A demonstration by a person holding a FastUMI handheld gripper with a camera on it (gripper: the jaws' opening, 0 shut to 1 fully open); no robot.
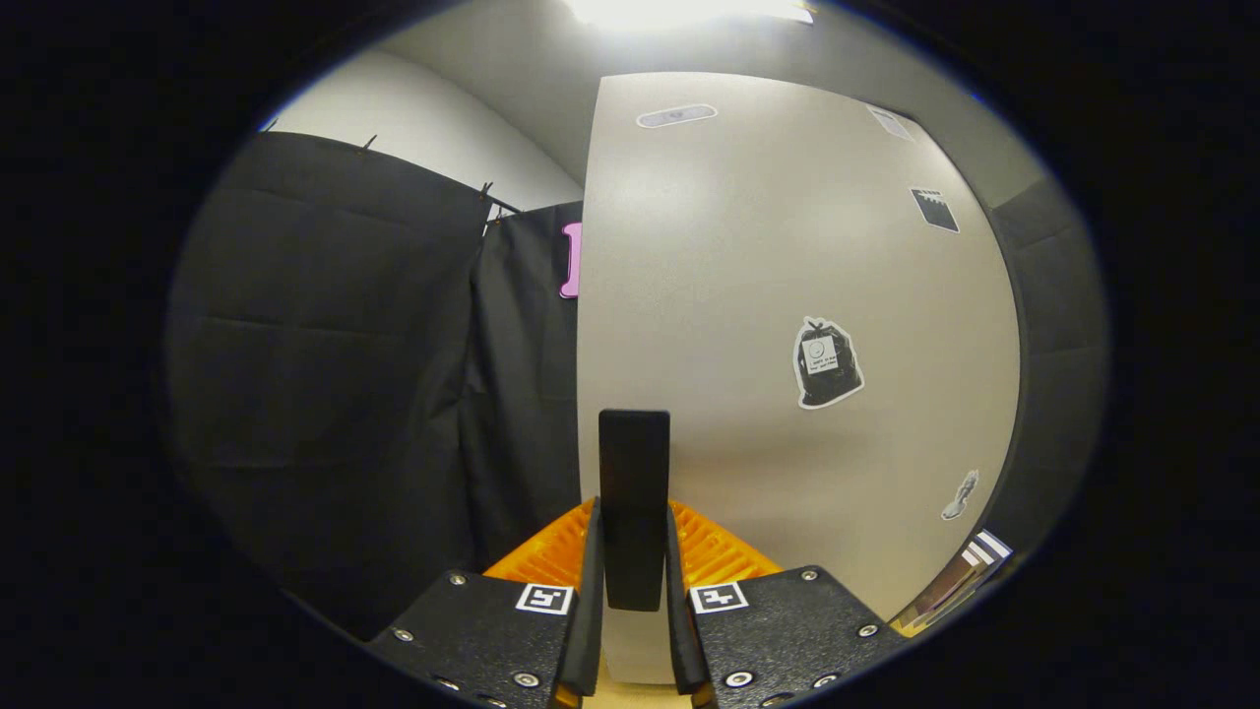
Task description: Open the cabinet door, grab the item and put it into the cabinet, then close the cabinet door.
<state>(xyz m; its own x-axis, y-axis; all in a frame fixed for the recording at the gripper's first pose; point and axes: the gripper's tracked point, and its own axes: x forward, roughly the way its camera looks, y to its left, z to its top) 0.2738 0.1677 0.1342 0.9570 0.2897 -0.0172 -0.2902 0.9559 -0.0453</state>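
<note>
Your gripper [634, 551] is clamped on the black handle [634, 502] of the cabinet door [778, 295]. Both orange fingers [551, 551] press against the sides of that upright black bar, which rises from between them and stands out a little above their tips. The handle sits near the left edge of the door, low down. The door itself is a pale beige panel that spreads up and to the right beyond your fingers. Stuck on it are a black bag-shaped sticker [827, 362] out to the right of the handle, a small grey sticker [960, 495] lower and further right, a dark square one [934, 209] higher up, and a pale oval one [676, 115] near the top. To the left of the door's edge hangs the black cloth wall [335, 364]. The item you are to put away cannot be made out here.
</note>
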